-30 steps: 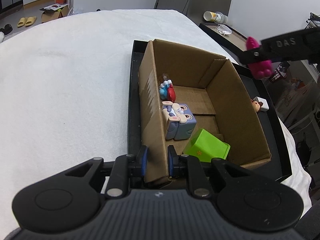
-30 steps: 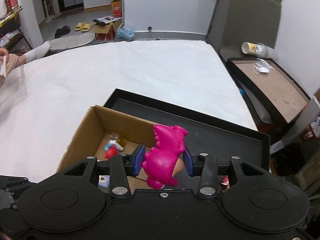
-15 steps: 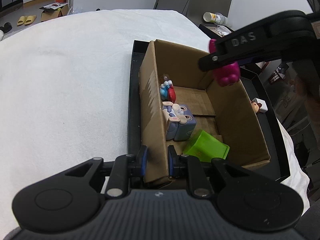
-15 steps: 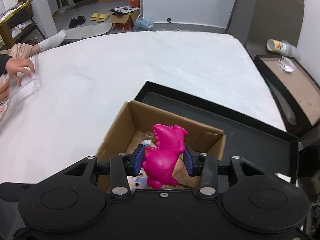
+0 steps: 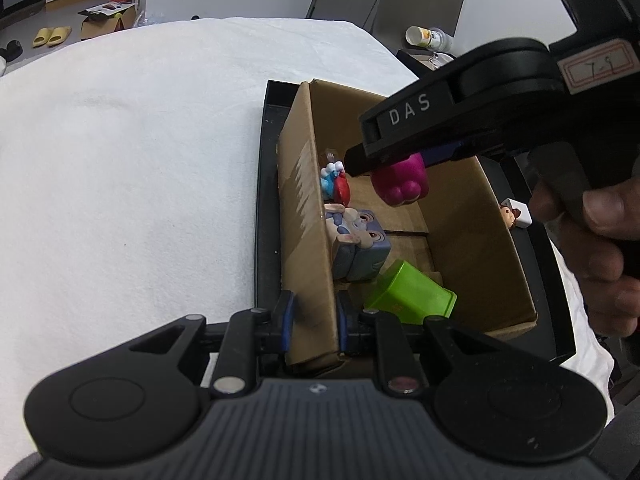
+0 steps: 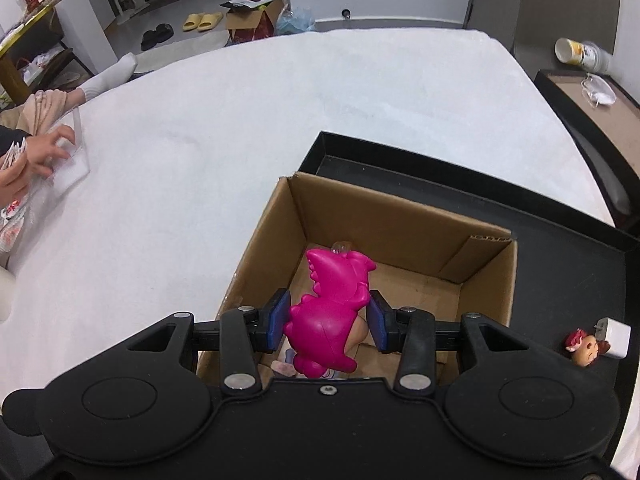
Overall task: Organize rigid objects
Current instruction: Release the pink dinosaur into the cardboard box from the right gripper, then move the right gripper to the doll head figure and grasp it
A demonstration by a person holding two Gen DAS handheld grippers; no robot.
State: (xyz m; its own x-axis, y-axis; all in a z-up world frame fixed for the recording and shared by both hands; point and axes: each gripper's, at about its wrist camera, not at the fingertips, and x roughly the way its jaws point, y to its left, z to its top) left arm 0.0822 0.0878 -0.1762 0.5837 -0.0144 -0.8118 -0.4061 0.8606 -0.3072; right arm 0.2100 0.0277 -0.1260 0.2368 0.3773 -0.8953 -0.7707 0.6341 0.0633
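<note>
Left claw (image 5: 313, 316) clamped on near wall of cardboard box (image 5: 308, 216) | right claw (image 6: 329, 320) gripping pink dinosaur toy (image 6: 334, 308), held over box interior (above bunny cube (image 5: 358, 244), green block (image 5: 408, 294)) | box in black tray (image 6: 560, 248)

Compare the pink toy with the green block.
The pink toy hangs in the right gripper above the box; the green block lies tilted on the box floor, ungripped. The pink toy is rounded and lumpy; the green block is flat-sided. Both look like hard plastic.
</note>
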